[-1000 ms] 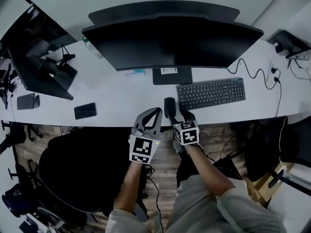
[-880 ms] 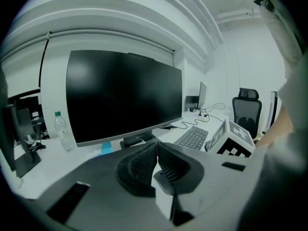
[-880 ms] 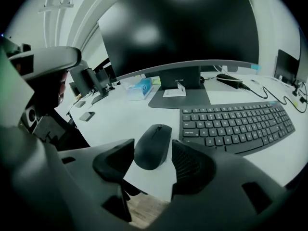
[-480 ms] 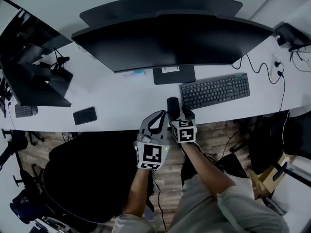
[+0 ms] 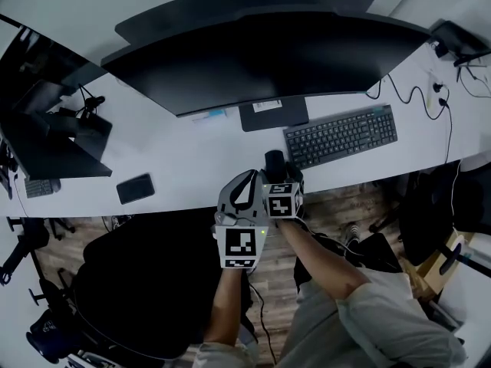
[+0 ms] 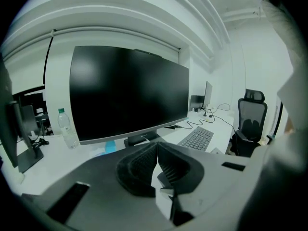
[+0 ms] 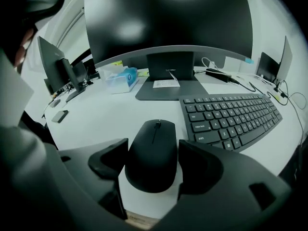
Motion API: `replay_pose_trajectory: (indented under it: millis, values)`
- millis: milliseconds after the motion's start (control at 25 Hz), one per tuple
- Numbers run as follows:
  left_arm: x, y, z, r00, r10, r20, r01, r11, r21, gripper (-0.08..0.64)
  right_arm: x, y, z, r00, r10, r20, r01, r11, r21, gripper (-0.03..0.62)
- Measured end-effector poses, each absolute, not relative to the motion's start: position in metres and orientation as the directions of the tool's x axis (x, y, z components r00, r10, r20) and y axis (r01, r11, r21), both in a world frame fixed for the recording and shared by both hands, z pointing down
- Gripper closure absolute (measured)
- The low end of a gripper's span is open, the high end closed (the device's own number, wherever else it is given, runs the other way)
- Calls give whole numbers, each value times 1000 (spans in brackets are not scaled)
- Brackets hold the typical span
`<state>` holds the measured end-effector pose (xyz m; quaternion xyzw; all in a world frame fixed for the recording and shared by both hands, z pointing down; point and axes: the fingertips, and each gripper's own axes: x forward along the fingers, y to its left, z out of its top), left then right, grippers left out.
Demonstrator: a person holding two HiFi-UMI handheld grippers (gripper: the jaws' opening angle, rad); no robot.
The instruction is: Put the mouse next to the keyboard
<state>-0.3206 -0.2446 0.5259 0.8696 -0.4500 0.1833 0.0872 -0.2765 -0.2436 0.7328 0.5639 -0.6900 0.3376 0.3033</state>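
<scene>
The mouse [image 7: 153, 153] looks matt black plastic, the desk [image 7: 106, 114] smooth white (floor [image 5: 349, 205] wood-grained).

Lighting even, cool and muted. Soft glare patches on the monitor [image 7: 168, 18] screen. Strong fisheye bending and dark vignetting outward from the monitor.

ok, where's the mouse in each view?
Head view: mouse at the desk's front edge, just left of the keyboard.
Left gripper view: not in it; keyboard shows right of centre.
Right gripper view: lower centre, left of the keyboard.
Shared landmark: the keyboard.
</scene>
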Motion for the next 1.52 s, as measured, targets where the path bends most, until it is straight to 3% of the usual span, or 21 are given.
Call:
replay_pose_trajectory:
  millis: [240,960,1520]
  values:
    - [-328,-246,531,506,-761,406,-826,-563,-25,537,-277,-247,732,-152,-566,810,-987,123,-100,287]
    - [-317,-242,545,516,-732,444,-806,-591,-38,537,-275,-233,699,-302,-623,721,-951,253,-179,288]
    - [-293,-213,548,412,-785,463,-896,-441,51,537,-225,-221,672,-396,-601,694,-910,361,-206,288]
